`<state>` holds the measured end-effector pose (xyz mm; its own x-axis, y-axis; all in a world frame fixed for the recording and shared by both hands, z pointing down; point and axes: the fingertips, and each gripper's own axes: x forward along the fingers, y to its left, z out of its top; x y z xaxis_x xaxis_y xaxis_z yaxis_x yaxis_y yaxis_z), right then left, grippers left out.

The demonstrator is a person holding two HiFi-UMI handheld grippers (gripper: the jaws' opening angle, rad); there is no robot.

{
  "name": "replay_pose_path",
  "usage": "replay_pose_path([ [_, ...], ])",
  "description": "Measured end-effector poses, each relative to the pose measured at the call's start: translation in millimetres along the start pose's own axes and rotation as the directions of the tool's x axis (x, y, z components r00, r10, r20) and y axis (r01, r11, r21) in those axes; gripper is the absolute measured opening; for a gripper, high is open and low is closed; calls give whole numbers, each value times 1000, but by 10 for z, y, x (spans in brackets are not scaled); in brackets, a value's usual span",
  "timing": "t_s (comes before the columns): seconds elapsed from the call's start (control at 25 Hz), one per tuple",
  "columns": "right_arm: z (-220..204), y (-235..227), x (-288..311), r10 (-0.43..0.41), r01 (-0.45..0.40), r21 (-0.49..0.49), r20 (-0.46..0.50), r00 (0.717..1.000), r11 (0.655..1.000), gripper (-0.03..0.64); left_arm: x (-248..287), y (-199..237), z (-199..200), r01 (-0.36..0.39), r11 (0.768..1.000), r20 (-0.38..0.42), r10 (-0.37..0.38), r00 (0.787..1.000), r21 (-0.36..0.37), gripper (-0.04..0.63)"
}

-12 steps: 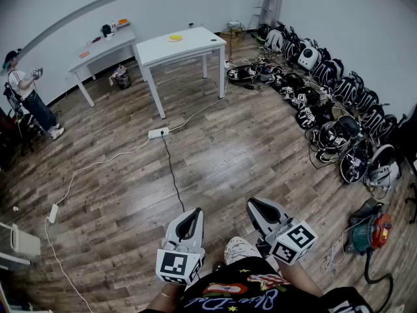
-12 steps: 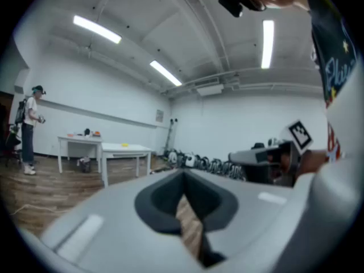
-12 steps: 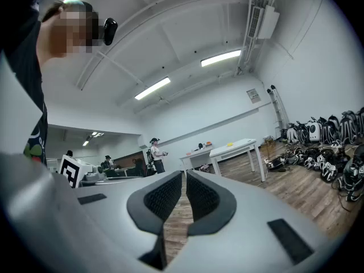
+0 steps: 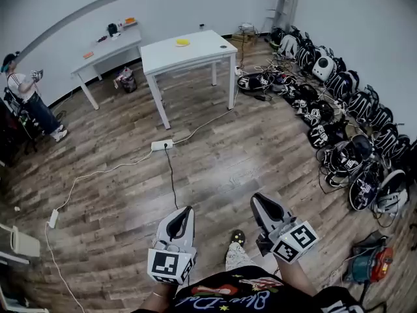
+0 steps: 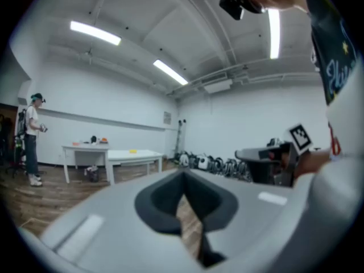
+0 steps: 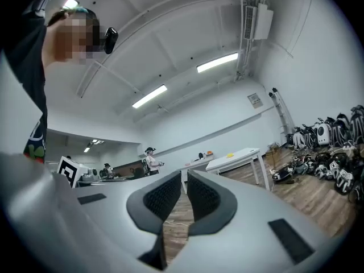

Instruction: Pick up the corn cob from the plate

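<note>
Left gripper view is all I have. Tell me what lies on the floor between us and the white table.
Observer: A white power strip lies on the wooden floor about midway to the table. A black cable runs from it toward our feet.
Operator: Report the right tool.
Observer: The right tool is shut, with nothing between its jaws.
Operator: Check the floor close on our right.
Observer: A red and black machine sits there, nearer to us than the row of backpacks.
</note>
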<state>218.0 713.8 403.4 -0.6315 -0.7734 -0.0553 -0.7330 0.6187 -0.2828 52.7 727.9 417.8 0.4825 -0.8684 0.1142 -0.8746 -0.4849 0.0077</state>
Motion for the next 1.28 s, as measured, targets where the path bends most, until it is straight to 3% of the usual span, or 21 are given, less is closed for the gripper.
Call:
replay_pose_path([
  [0.24, 327, -1044, 765, 75, -77, -38, -49, 996, 996, 15, 1404, 197, 298, -3, 999, 17, 2, 1000, 46, -2],
  [0.36, 407, -1335, 1167, 139, -144, -71, -71, 988, 987, 15, 1910, 353, 389, -11, 996, 24, 9, 1000, 85, -2],
  [0.48, 480, -1563, 1608, 168, -172, -64, -65, 984, 983, 15, 2315, 649, 435, -41, 996, 8, 41, 999, 74, -2],
  [0.68, 550, -2108, 2428, 156, -159, -37, -83, 984, 987, 15, 3138, 1225, 432, -64, 997, -20, 65, 998, 41, -2],
  [0.8, 749, -2469, 3117, 154, -159, -68, -72, 985, 985, 15, 3797, 1639, 466, -30, 999, -26, 30, 999, 12, -2],
  [1.0, 1027, -3025, 4218, 112, -115, -103, -34, 993, 988, 17, 4752, 2410, 736, 31, 992, 17, -34, 999, 122, -2],
  [1.16, 1082, -3415, 5009, 87, -87, -94, -5, 996, 992, 19, 5333, 3019, 1028, 42, 994, 61, -49, 997, 105, -2],
  [1.28, 1063, -3698, 5517, 68, -69, -68, -9, 998, 995, 34, 5675, 3417, 1013, 28, 993, 48, -34, 998, 117, -2],
])
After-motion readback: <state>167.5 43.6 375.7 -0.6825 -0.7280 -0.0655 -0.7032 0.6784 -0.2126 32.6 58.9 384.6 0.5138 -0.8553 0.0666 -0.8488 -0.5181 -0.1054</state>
